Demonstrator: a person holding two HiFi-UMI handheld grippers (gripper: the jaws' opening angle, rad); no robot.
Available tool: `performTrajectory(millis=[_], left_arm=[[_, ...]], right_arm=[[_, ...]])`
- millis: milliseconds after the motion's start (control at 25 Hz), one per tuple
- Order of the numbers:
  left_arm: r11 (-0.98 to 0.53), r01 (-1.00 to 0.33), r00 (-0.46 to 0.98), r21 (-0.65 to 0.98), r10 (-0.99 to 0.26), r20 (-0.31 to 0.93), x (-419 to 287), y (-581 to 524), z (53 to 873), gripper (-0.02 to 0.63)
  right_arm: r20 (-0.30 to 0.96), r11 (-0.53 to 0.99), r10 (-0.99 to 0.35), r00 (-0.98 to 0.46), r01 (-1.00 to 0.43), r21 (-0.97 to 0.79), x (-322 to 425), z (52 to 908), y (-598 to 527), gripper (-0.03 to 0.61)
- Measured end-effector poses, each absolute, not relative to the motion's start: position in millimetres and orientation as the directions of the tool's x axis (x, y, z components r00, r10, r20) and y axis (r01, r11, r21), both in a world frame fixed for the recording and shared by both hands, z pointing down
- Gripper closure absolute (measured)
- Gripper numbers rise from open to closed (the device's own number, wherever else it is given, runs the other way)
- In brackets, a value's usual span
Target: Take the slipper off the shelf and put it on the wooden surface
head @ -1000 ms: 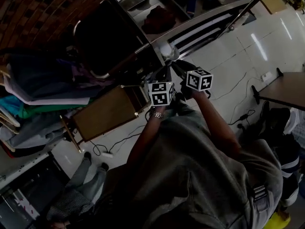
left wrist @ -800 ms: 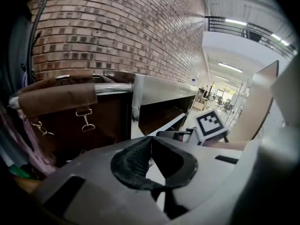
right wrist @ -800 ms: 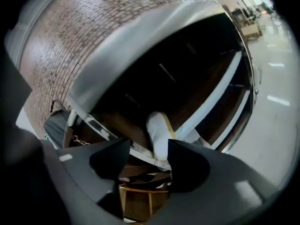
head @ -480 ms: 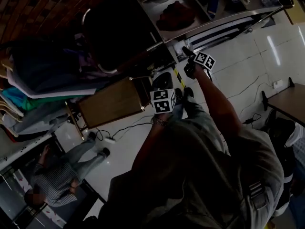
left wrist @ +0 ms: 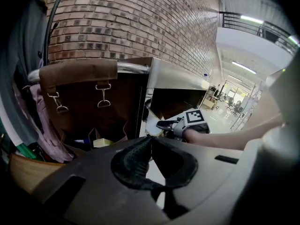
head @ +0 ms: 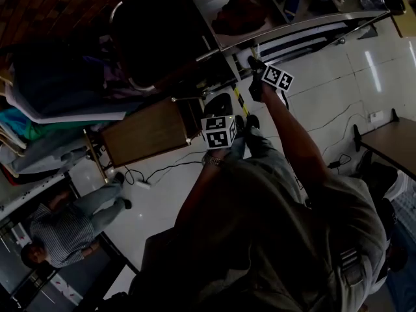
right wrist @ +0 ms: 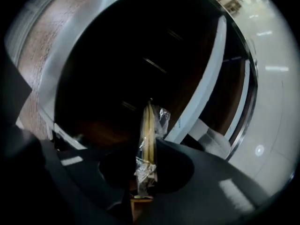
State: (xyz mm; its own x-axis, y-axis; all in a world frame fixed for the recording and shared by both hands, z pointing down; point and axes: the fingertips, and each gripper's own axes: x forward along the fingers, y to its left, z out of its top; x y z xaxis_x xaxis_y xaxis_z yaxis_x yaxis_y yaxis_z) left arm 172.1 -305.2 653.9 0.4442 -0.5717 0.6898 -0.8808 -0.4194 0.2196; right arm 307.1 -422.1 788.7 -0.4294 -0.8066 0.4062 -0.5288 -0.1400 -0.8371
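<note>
The slipper is a flat yellowish piece in clear plastic wrap, seen edge-on at the mouth of the dark shelf bay. My right gripper has it pinched between its jaws, which are closing on it. In the head view the right gripper reaches out to the edge of the metal shelf. From the left gripper view the pale slipper shows at the right gripper. My left gripper is shut and empty, hanging lower near the wooden surface.
A brown leather bag hangs from a rail beside the shelf. Clothes are piled at the left. Another person is on the floor at lower left. Cables cross the white floor. A table stands at the right.
The right gripper has moved away from the left one and up to the shelf edge, where it now has the wrapped slipper between its jaws. The left gripper stayed low.
</note>
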Motion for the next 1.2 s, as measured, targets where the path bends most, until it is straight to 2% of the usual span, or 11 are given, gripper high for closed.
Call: performTrajectory(millis=[160,280,520,760,960,1120,1200], left_arm=[[-0.441,-0.866,0.473,0.234,-0.574,0.669,196.2,-309.0,647.8,0.609],[-0.463,-0.850,0.501,0.250,-0.568,0.653,218.1,-305.7,640.3,0.609],[-0.541,-0.812,0.535,0.219,-0.540,0.650,240.0,-273.4,631.2,0.609],[-0.577,-0.788,0.559,0.215,-0.523,0.644,213.2,-236.0,628.7,0.609],[-0.597,-0.780,0.570,0.189,-0.553,0.607,141.9,-195.0,613.2,0.609],[-0.594,-0.787,0.567,0.169,-0.585,0.580,27.3,-132.4,613.5,0.609],[-0.548,-0.820,0.529,0.165,-0.615,0.584,-43.8,-102.2,617.3,0.609]], right_arm=[[0.500,-0.082,-0.806,-0.317,-0.776,-0.625,335.2,742.6,-380.8,0.518],[0.559,-0.093,-0.798,-0.226,-0.869,-0.485,355.9,716.3,-333.9,0.520],[0.557,-0.111,-0.810,-0.181,-0.887,-0.449,366.5,686.1,-240.1,0.520],[0.549,-0.146,-0.823,-0.144,-0.881,-0.451,335.5,673.6,-181.3,0.520],[0.513,-0.141,-0.854,-0.086,-0.911,-0.388,282.2,656.0,-148.3,0.520],[0.479,-0.186,-0.877,0.018,-0.934,-0.305,193.7,643.7,-81.2,0.520],[0.477,-0.153,-0.879,-0.019,-0.935,-0.320,123.7,639.9,-52.1,0.520]])
